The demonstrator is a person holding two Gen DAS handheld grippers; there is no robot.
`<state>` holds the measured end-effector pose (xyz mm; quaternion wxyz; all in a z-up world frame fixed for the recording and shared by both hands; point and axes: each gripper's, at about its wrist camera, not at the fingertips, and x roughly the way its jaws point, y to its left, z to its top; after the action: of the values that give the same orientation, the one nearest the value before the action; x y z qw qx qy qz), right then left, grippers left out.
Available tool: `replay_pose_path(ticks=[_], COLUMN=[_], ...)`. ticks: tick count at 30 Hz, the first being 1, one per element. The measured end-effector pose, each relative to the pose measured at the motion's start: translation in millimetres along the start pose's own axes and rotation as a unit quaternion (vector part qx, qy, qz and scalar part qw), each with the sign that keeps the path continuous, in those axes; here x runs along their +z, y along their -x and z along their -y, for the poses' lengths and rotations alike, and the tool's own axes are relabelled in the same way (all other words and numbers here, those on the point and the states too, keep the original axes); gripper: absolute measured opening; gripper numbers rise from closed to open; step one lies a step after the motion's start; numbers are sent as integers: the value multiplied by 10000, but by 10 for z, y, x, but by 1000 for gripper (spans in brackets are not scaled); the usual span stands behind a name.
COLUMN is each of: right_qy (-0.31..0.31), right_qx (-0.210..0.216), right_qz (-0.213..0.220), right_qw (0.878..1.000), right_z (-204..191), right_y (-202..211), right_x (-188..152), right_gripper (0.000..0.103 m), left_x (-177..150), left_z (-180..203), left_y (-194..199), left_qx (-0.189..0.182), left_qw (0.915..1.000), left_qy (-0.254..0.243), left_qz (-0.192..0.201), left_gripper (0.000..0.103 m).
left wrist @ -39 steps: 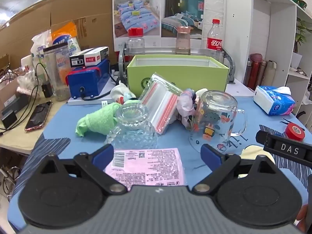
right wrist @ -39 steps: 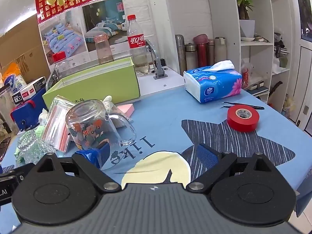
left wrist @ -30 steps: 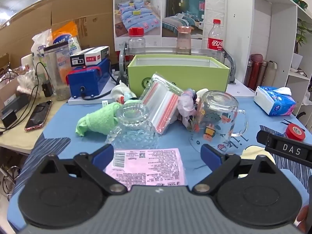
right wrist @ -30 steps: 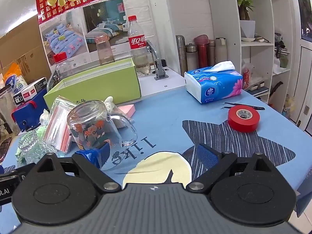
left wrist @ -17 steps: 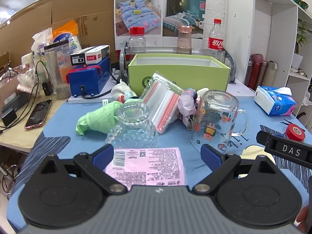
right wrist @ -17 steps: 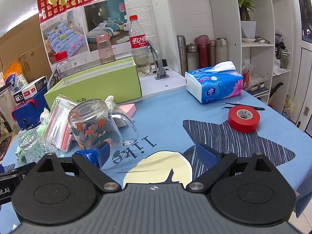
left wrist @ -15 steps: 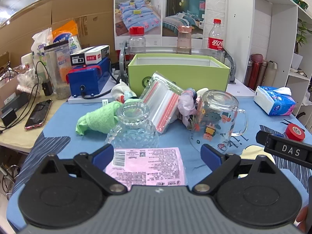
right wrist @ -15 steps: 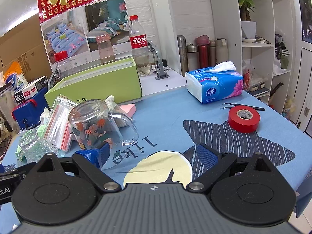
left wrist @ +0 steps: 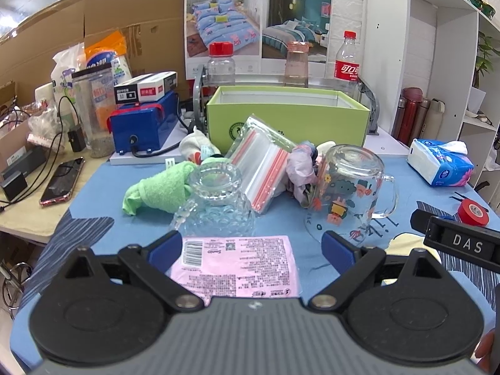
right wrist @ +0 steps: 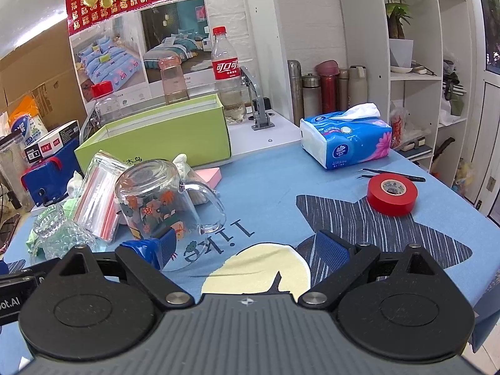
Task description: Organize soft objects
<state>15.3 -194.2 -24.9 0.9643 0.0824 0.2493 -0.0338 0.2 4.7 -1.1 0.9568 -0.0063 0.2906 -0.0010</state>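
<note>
Clutter covers the blue tablecloth (left wrist: pixel 103 187). From the left wrist view, the left gripper (left wrist: pixel 251 248) hangs with its jaws spread wide, holding nothing, over a pink packet (left wrist: pixel 237 268) at 6 o'clock. A green cloth (left wrist: pixel 159 189) lies at 10 o'clock, touching an upturned cut-glass cup (left wrist: pixel 215 201). Zip bags (left wrist: pixel 261 168) lean toward the green box (left wrist: pixel 287 120) at 12 o'clock, with a crumpled pale cloth (left wrist: pixel 300 172) just beside a printed glass mug (left wrist: pixel 347 187) at 2 o'clock. The right gripper (right wrist: pixel 247 250) is also wide and empty, with the mug at its 10 o'clock, a tissue pack (right wrist: pixel 347 143) at 1 o'clock and red tape (right wrist: pixel 392 195) at 2 o'clock.
</note>
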Motion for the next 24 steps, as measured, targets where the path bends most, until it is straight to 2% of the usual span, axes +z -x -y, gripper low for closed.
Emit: replay_pose_path(ticks=[24], right_qy=[74], right_qx=[16], right_qz=[4], right_qw=[10000], right_z=[-44], right_y=[15], right_x=[-8], right_gripper=[84], left_x=[-17], left_z=[-5], left_y=[-31], left_qx=[-67], left_qw=[10000], left_qy=[10], left_qz=[-51], left_gripper=[93])
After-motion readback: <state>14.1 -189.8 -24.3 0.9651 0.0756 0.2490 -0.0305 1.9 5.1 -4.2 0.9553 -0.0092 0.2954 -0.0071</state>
